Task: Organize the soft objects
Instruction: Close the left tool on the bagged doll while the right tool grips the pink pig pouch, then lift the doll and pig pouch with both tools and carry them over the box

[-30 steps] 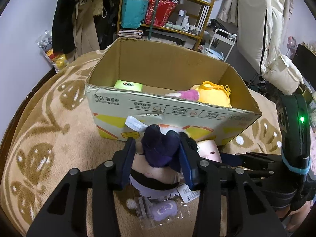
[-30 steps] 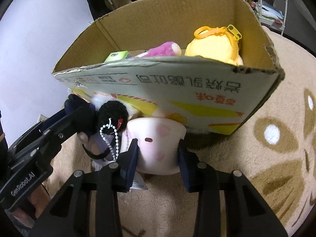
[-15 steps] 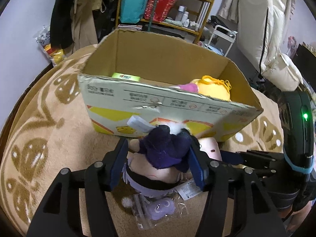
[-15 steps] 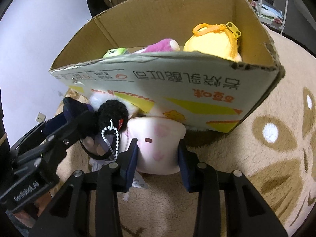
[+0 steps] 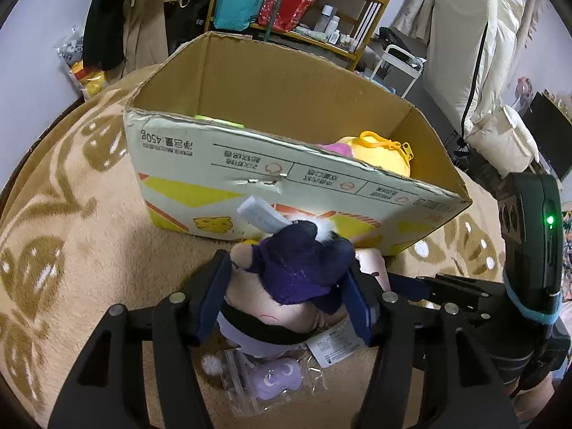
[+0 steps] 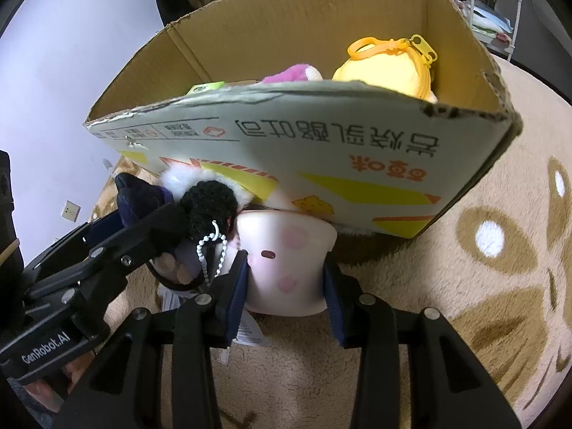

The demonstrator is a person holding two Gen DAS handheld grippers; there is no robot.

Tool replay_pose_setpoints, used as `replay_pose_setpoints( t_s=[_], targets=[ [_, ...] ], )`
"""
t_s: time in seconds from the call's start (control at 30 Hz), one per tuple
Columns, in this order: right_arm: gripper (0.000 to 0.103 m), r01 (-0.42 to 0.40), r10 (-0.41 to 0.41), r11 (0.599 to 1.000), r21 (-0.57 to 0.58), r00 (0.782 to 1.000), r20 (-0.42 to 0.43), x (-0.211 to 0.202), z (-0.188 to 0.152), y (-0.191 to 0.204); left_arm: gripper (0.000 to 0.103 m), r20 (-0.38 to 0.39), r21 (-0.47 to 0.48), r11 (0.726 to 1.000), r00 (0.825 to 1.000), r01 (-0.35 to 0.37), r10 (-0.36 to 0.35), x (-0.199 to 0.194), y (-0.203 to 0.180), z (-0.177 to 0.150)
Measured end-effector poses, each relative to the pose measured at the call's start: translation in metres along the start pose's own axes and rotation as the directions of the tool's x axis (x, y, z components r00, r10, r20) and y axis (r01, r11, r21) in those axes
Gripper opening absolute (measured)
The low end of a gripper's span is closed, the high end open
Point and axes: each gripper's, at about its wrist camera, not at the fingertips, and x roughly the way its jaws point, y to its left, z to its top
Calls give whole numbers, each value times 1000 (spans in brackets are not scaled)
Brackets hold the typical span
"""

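An open cardboard box (image 5: 221,164) stands on the rug, also in the right wrist view (image 6: 321,157). Inside lie a yellow plush pouch (image 5: 379,153), a pink plush (image 6: 291,73) and a green item (image 6: 207,87). My left gripper (image 5: 286,296) stands wide around a purple-haired plush doll (image 5: 300,268) in front of the box, its pads a little apart from the doll's sides. My right gripper (image 6: 286,282) is shut on a pale pink squishy toy (image 6: 286,254) against the box's front wall. The doll's black pom-pom and bead chain (image 6: 211,207) show beside it.
A small purple item in a clear bag (image 5: 275,382) lies on the beige patterned rug (image 5: 71,232) below the doll. Behind the box stand a cluttered shelf (image 5: 304,3), hanging clothes (image 5: 136,18) and a white chair (image 5: 475,53).
My left gripper's fingers have spread apart from the doll, letting it go. The left view has lifted a little. My right gripper keeps its hold on the pink toy.
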Motion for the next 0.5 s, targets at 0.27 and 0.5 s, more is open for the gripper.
replay_pose_setpoints(
  t_s=[0.27,0.5],
  targets=[
    [42,5,-5,1000,-7,1000,9,-2,-1,1,48,33,8,1000,999,8,-8,-3,0,0],
    [42,38,-37,999,-20,998,54,-21,-7,-1,47,54,-26,1000,999,-5,6,-10,7,2]
  ],
)
